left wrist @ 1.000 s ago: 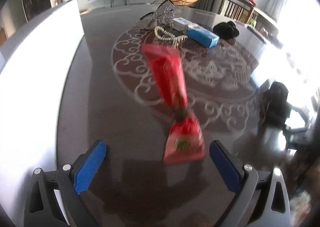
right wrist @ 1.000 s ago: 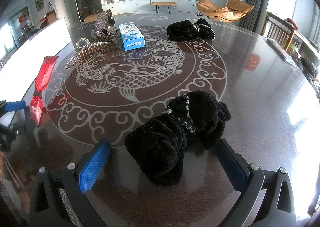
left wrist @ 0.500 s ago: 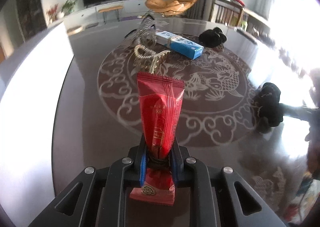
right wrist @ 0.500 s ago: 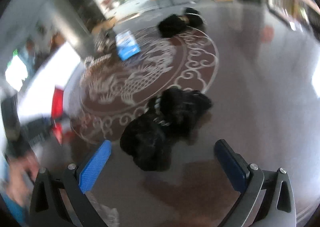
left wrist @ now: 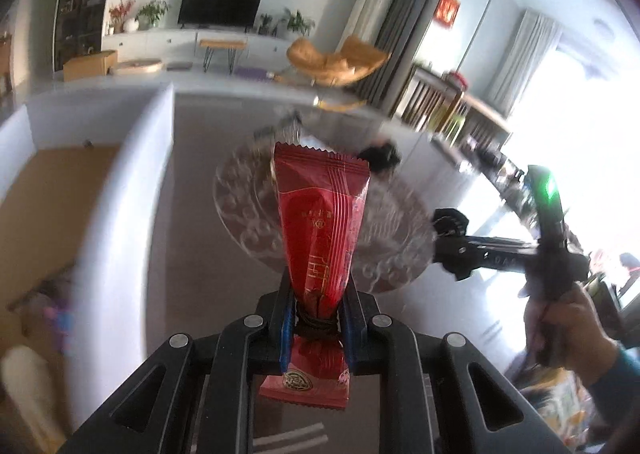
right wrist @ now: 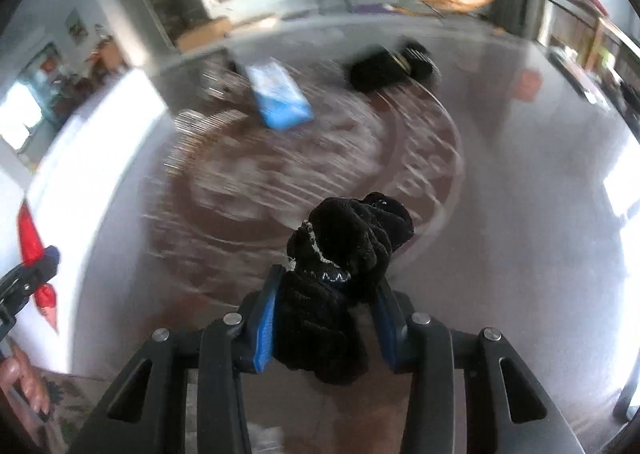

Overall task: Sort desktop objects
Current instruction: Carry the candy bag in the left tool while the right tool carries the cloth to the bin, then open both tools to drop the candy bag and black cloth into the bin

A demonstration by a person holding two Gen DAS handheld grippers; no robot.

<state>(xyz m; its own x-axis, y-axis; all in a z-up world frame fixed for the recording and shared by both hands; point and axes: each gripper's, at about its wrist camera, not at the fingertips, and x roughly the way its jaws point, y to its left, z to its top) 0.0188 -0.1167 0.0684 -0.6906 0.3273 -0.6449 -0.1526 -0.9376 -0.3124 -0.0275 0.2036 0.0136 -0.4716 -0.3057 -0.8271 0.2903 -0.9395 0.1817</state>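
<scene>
Above the patterned table (right wrist: 500,182), left gripper (left wrist: 314,328) clamped on red packet (left wrist: 320,222) (gold print unreadable), right gripper (right wrist: 326,324) closing on black scrunchie (right wrist: 348,250).

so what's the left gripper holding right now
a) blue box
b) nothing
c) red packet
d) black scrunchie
c: the left gripper is clamped on the tied neck of the red packet, which stands up between its jaws, clear of the table.
</scene>
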